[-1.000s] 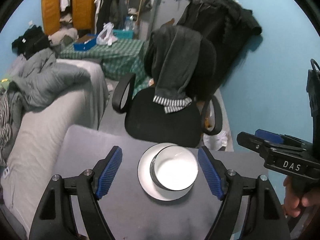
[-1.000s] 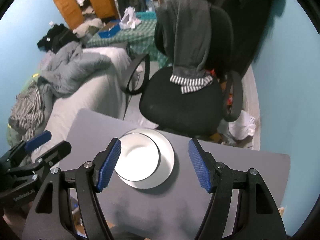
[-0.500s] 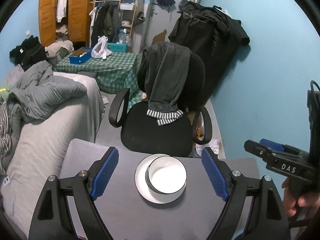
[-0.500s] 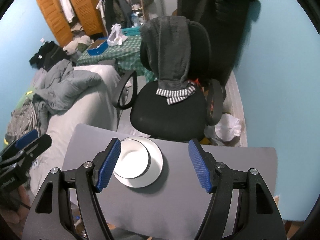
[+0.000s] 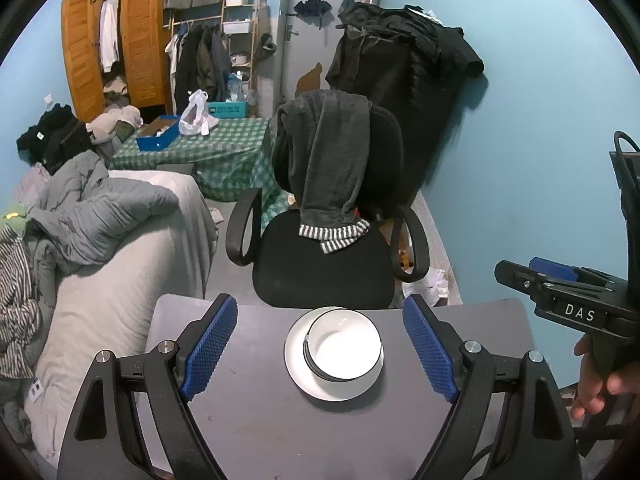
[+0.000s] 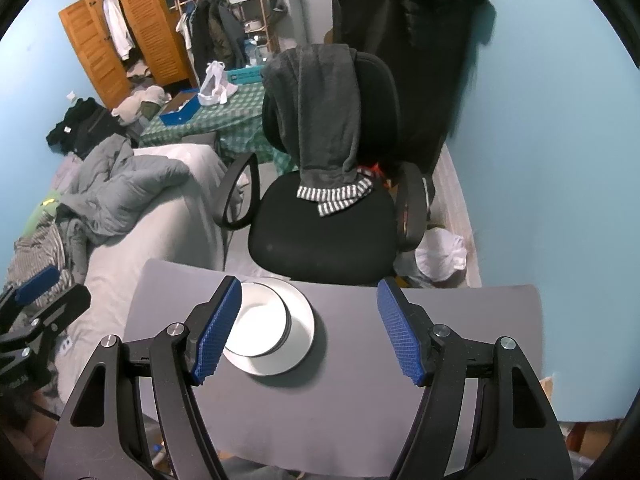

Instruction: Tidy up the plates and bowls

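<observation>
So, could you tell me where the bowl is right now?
The bowl sits on the plate near the grey table's far edge, just before the office chair, centred in the left wrist view.

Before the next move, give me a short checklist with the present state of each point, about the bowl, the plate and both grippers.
1. Bowl sits on the plate: ok.
2. Bowl centred on the plate: not ok, it sits toward one edge.
3. Left gripper open, nothing between its pads: ok.
4. Right gripper open and holding nothing: ok.
5. Table around the plate is bare: ok.
6. More dishes left to sort: cannot tell, none in view.
</observation>
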